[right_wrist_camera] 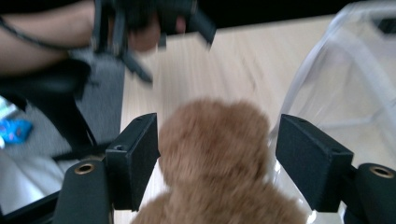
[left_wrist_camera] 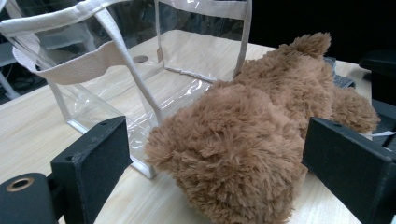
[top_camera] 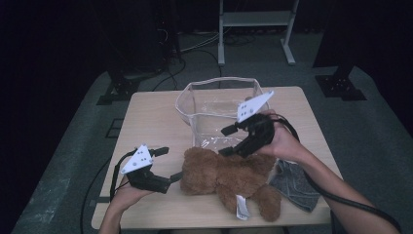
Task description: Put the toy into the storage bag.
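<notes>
1. A brown bear (top_camera: 229, 175) lies on its side at lower centre of the high view, on the bench (top_camera: 146, 122).
2. A white tag (top_camera: 242, 207) hangs from the bear near the lower edge of the frame; any writing on it is too small to read.
3. A clear bag (top_camera: 219, 105) with pale cloth trim stands open at centre of the high view, just behind the bear; its wall touches the bear's fur in the left gripper view. No print shows on it.
4. The left tool (top_camera: 168, 163) sits at lower left of the high view, jaws spread, pointing at the bear's head. In its own view the bear (left_wrist_camera: 243, 140) lies between the jaws, with a gap at each pad.
5. The right tool (top_camera: 226, 141) is right of centre, above the bear's back, jaws spread. In its own view the blurred bear (right_wrist_camera: 215, 144) sits between them, and I cannot tell whether the pads touch it.
6. A grey cloth (top_camera: 294, 183) lies at lower right, beside the bear's legs.
7. The bench is pale wood grain. It stands on grey carpet (top_camera: 370, 141) in a dark room; cables (top_camera: 195, 48) and a metal frame (top_camera: 255, 29) fill the top of the frame.
</notes>
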Demonstrator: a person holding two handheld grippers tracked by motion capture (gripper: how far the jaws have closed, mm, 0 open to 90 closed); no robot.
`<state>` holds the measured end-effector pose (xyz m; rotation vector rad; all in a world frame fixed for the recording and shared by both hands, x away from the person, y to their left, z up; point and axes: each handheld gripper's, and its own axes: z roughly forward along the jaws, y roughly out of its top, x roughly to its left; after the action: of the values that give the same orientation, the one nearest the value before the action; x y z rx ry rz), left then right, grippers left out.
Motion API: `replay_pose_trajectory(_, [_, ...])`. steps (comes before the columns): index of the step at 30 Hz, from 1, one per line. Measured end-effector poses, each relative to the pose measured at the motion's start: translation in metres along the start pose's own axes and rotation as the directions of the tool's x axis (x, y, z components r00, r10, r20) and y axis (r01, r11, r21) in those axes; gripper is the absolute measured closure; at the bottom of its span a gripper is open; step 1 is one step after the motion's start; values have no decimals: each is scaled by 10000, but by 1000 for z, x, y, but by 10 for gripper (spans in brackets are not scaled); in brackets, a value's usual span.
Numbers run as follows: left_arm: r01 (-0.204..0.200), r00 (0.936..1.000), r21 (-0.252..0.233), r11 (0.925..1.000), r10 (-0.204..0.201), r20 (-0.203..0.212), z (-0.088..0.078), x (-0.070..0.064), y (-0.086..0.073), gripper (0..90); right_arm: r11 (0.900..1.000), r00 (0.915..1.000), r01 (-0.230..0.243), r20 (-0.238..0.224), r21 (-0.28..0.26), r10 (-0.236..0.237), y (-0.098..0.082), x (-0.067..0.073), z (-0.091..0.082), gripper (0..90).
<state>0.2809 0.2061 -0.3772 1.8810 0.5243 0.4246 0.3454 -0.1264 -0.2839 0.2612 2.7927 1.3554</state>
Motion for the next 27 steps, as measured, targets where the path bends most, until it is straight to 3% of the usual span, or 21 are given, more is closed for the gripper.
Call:
replay_pose_trajectory(5, [-37,10000,56,10000,37,23,1,0,0,64,9968,9999,-113,-54,789,118,-30,4,24,259])
replay_pose_trajectory(8, [14,10000,79,10000,-14,3,0,1,-1,64,9948,10000,-33,-67,1019,40,-38,3,32,257])
replay_pose_trajectory(9, [84,10000,40,10000,-84,22,0,1,-1,64,9911,9999,12,135,1328,-30,-44,2,40,233])
replay_pose_trajectory(14, [50,10000,76,10000,-51,22,-1,2,-1,64,9856,9997,-206,137,1681,186,-59,-3,56,222])
replay_pose_trajectory(17, [147,9999,-4,9999,-147,28,-1,3,-2,64,9792,9992,-208,382,2018,133,-70,-3,64,202])
replay_pose_trajectory(23, [156,9999,26,9999,-156,56,-2,3,-1,65,9842,9988,-360,383,1733,298,-83,-4,69,188])
replay_pose_trajectory(27, [133,9999,50,9999,-133,22,-2,3,-1,64,9813,9982,-295,572,1904,189,-87,-2,71,166])
